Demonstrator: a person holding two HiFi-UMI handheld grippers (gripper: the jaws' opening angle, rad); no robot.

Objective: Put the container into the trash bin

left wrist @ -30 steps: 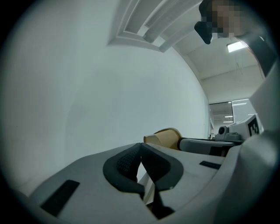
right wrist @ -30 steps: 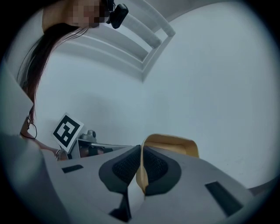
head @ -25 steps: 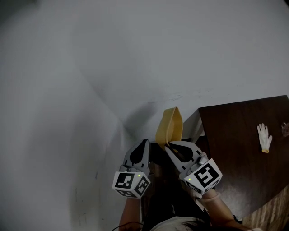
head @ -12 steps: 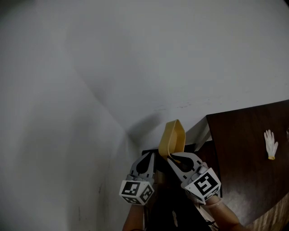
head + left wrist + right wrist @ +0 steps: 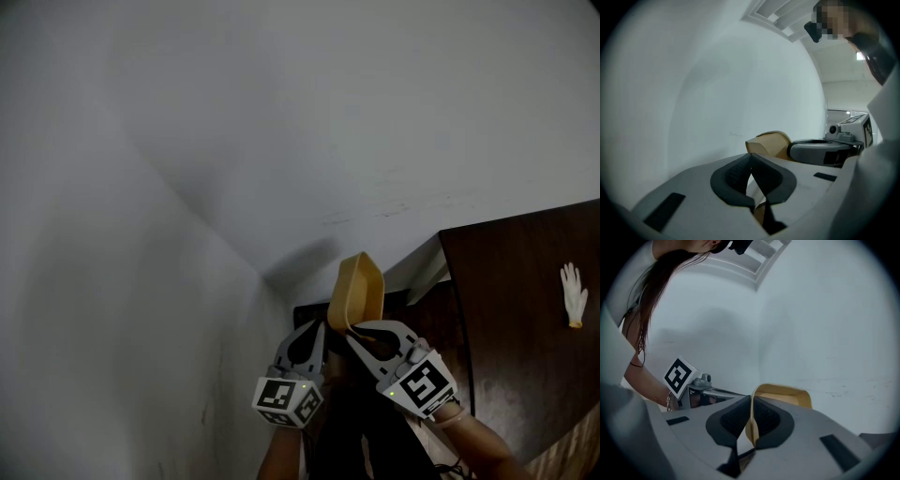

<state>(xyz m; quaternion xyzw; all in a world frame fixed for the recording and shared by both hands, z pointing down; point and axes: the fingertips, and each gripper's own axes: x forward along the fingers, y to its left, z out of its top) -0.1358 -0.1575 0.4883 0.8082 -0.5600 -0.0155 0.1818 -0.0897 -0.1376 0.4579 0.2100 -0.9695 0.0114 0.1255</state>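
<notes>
A tan container (image 5: 357, 287) stands on edge in the air near the corner of two white walls. My right gripper (image 5: 354, 329) is shut on its lower rim; in the right gripper view the thin tan wall (image 5: 751, 427) sits between the dark pads. My left gripper (image 5: 314, 331) hangs just left of it, jaws shut together with nothing between the pads (image 5: 740, 171). The container (image 5: 769, 143) shows beyond them, beside the right gripper. Below both grippers lies a dark box-like opening (image 5: 314, 311), likely the trash bin, mostly hidden by them.
A dark brown table (image 5: 525, 366) fills the lower right, with a white glove (image 5: 573, 293) lying on it. White walls meet in a corner right behind the container. The person's forearms rise from the bottom edge.
Both grippers and the container have shifted slightly right and lower in the head view, closer to the wall corner. The grip on the container is unchanged.
</notes>
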